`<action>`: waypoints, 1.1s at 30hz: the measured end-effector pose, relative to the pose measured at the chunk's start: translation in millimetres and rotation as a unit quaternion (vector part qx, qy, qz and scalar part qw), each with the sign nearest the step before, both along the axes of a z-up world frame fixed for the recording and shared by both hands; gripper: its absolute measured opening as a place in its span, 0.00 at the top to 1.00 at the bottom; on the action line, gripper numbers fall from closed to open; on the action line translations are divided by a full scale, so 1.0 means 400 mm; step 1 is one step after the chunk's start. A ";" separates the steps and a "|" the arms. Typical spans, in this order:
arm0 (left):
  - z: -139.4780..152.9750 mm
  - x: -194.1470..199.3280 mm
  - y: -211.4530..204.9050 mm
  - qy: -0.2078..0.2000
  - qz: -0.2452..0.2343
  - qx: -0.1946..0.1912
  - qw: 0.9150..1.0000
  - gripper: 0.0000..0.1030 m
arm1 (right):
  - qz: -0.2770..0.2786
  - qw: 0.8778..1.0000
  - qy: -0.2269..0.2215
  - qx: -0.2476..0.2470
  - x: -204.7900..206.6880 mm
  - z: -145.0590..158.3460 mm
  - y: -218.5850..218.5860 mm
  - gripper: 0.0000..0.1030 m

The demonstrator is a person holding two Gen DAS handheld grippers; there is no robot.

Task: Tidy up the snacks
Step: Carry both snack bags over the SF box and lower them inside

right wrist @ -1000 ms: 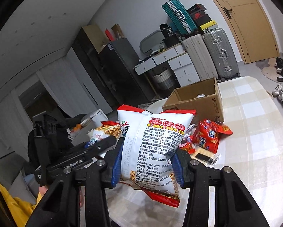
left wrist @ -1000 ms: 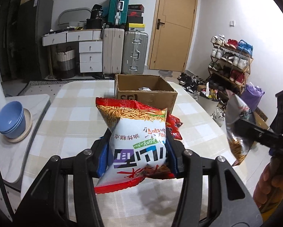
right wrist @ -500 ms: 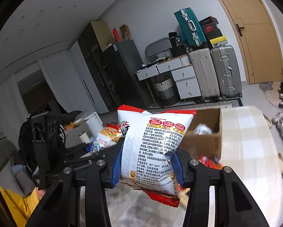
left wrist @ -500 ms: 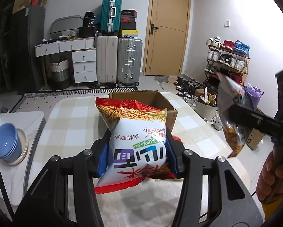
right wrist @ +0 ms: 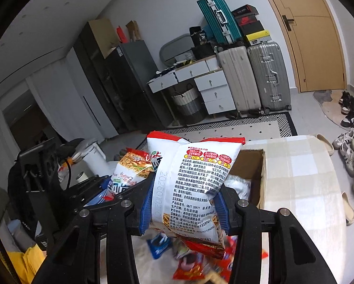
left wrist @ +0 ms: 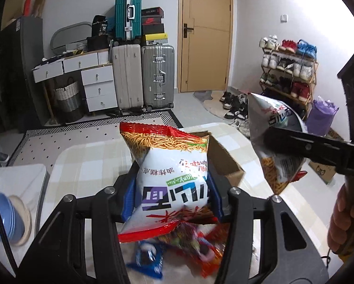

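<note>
- Blue pads of our left gripper (left wrist: 172, 195) pinch a white-and-red bag of noodle-stick snacks (left wrist: 171, 177) by its lower half; it hangs upside down, clear of the table.
- Our right gripper (right wrist: 184, 210) clamps a second bag of the same snack (right wrist: 191, 179) in the same way, back label toward the camera. In the left view that bag (left wrist: 274, 142) hangs off to the right, with a hand (left wrist: 345, 215) on the handle.
- Just beyond both bags stands an open cardboard box (right wrist: 252, 172) on the checked tablecloth (right wrist: 302, 189); something silvery already lies inside it.
- Below the grippers a blurred heap of loose snack packets (left wrist: 184, 246), red and blue, lies on the cloth just in front of the box.
- We judge the step in hand to be the carry: both bags are lifted and held in front of the box, neither one over its opening yet.
- Next, we think, each bag must go forward over the near wall of the box, high enough to clear the raised flap (left wrist: 222, 158), and the jaws should spread only once the bag is above the opening.
- Two puffy bags may not fit through side by side, so we would drop them one after the other, keeping the two grippers apart.
- Much of the task looks undone, given the heap left on the cloth.
</note>
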State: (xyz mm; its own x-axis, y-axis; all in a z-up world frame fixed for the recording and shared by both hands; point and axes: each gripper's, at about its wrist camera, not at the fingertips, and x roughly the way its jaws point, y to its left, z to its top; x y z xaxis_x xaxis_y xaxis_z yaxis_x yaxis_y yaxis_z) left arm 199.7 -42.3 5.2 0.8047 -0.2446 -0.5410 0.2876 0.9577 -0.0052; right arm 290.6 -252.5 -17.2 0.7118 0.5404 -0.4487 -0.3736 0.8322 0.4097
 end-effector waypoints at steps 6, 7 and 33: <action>-0.020 0.220 -0.027 0.045 -0.003 -0.022 0.999 0.54 | -0.007 1.000 0.016 0.004 0.138 -0.019 -0.017 0.56; -0.024 0.251 -0.035 0.048 -0.004 -0.018 0.999 0.54 | -0.009 1.000 0.018 0.004 0.158 -0.022 -0.020 0.56; -0.323 0.690 -0.084 0.173 -0.009 0.028 0.984 0.53 | -0.010 0.992 0.121 -0.035 0.454 -0.211 0.026 0.56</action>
State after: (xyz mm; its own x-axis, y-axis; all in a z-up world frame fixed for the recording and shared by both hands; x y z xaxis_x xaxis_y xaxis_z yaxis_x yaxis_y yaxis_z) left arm 475.8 -75.8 -124.1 0.5651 -0.2186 -0.7955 0.2948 0.9541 -0.0528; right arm 472.4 -242.1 -101.4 0.5889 0.4894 -0.6432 -0.2545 0.8676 0.4271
